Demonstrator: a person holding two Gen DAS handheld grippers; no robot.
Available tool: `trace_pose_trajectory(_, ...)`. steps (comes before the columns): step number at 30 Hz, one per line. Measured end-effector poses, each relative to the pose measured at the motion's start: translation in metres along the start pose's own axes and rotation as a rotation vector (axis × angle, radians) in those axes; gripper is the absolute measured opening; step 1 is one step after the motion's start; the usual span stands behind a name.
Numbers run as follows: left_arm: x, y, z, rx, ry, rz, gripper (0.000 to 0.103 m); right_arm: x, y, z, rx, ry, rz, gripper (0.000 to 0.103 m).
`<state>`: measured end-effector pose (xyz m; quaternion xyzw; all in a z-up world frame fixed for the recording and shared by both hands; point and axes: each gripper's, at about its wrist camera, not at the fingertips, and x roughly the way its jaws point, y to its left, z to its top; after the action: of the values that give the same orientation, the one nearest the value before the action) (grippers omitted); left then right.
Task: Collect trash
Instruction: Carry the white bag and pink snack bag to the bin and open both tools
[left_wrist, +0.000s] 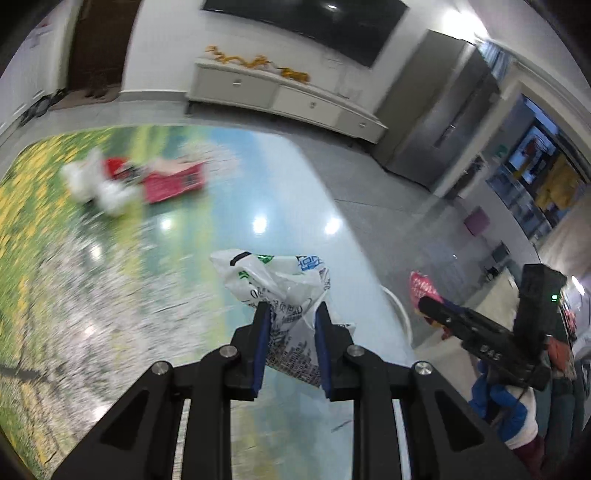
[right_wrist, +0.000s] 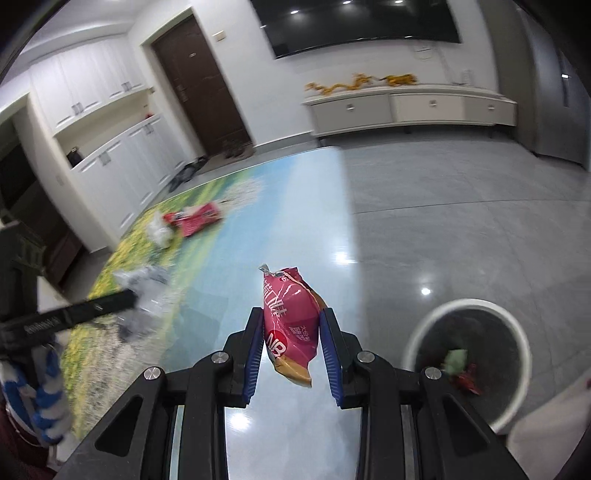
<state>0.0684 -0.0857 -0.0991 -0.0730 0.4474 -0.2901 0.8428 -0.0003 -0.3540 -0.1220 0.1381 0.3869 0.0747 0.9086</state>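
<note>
My left gripper is shut on a white printed plastic bag, which hangs above the landscape-print table. My right gripper is shut on a pink snack bag, held above the table's right edge. A round bin with a white rim stands on the floor at the lower right and holds some green and red scraps. At the table's far left lie a red box and crumpled white wrapping. The left wrist view also shows the red box, blurred.
Grey tiled floor lies right of the table. A white low cabinet and a wall screen stand at the back, with a dark door to their left. A blue-and-white sleeve shows behind the left gripper.
</note>
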Motion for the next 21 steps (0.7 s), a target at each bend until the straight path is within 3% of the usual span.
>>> trace_pose_trajectory(11,0.079,-0.124,0.025,0.213,0.123,-0.095,0.022,-0.027,-0.113,-0.021,0.183,-0.012,-0.192,0.029)
trace_pose_trajectory(21,0.180,-0.203,0.042,0.268,0.239,-0.118,0.027,-0.005,-0.175,-0.026,0.281,0.024,-0.265,0.031)
